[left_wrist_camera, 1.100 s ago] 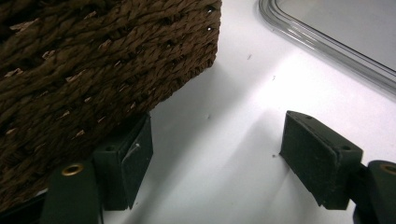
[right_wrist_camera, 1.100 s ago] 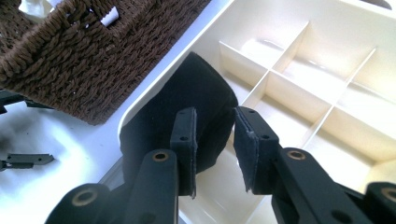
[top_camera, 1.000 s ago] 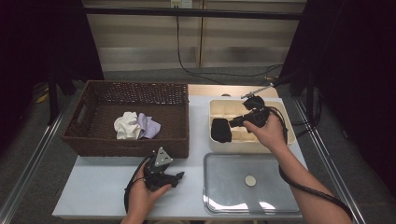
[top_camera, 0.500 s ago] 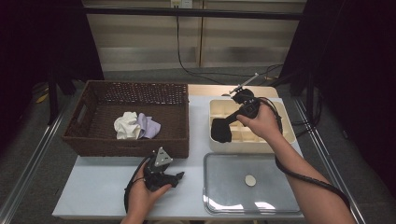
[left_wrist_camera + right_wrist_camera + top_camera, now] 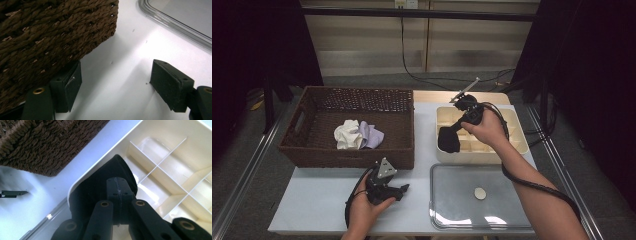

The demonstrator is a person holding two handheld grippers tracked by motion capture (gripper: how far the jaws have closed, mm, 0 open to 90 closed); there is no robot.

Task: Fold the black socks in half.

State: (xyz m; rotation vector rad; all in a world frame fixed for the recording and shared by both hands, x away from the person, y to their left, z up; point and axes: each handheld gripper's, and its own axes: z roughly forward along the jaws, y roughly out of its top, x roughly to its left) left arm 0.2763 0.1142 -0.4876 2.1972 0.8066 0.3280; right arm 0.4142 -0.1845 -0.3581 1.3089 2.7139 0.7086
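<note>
A black cloth (image 5: 448, 139) stands bunched in the front left corner of the cream compartment box (image 5: 518, 136). My right gripper (image 5: 456, 128) comes down on it from the back right. Its jaws have just been closing and are pressed together on the top of the black cloth (image 5: 100, 185), which bulges around my right gripper (image 5: 117, 181). My left gripper (image 5: 404, 189) lies on the white table in front of the wicker basket (image 5: 312, 152), jaws pointing right. In its own view my left gripper (image 5: 115, 85) is open, with bare table between the pads.
A white cloth (image 5: 346, 134) and a lilac cloth (image 5: 373, 135) lie inside the basket. A clear tray (image 5: 462, 212) with a small round piece (image 5: 480, 193) sits at the front right. The basket wall (image 5: 50, 30) is close beside my left jaw. The box's other compartments (image 5: 175, 152) hold nothing.
My right hand has shifted left and back over the box while its jaws closed. The black cloth stays in the same corner. The left hand has not moved.
</note>
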